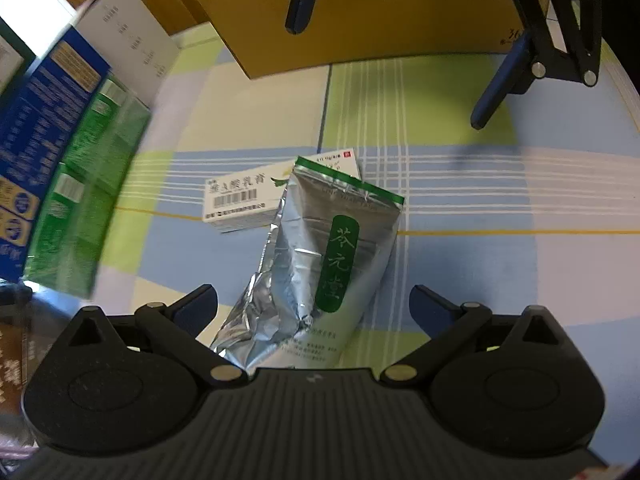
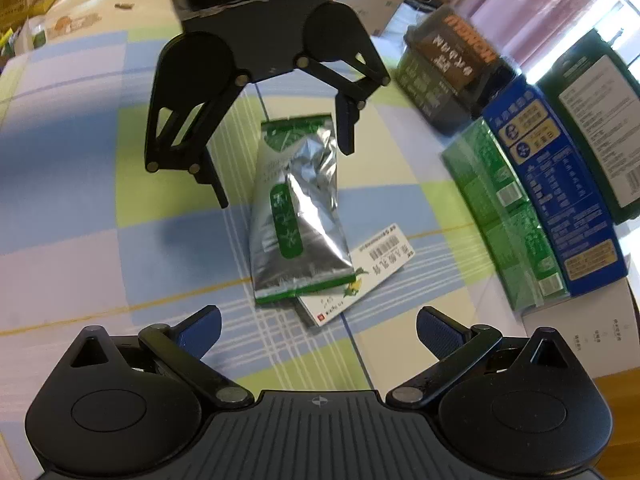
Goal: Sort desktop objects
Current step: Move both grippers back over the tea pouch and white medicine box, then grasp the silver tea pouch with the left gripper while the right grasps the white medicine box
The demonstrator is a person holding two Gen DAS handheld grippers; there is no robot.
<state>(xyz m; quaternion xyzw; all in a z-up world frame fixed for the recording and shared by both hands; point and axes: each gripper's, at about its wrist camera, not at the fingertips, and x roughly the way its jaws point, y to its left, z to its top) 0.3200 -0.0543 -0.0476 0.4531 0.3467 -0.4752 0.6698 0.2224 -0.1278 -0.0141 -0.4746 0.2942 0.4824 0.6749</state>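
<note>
Left wrist view: your left gripper (image 1: 314, 306) hangs low over the checked cloth of the counter (image 1: 460, 128), fingers spread wide with nothing between them. The silver foil pouch (image 1: 320, 256) lies flat right ahead, its crumpled near end reaching in between the finger tips, not touched as far as you can tell. Its far green-edged end overlaps a small white medicine box (image 1: 244, 200). Your right gripper (image 1: 392, 68) comes in from the far side, fingers parted and empty. A brown cardboard box (image 1: 360, 20) stands beyond it; green and blue cartons (image 1: 60, 160) line the left edge. Right wrist view: your right gripper (image 2: 318, 332) is wide open and empty, with the foil pouch (image 2: 296, 208) ahead and the medicine box (image 2: 372, 268) peeking out from under its near end. Your left gripper (image 2: 284, 176) straddles the pouch's far end from above, fingers apart. The cartons (image 2: 540, 200) crowd the right side. Progress, as a judgement: pouch and medicine box both still sit loose mid-counter, so sorting of these two is not yet done. Room: open cloth to the left in this view; the carton row and cardboard box hem in the other sides, and the two grippers face each other closely over the pouch.
</note>
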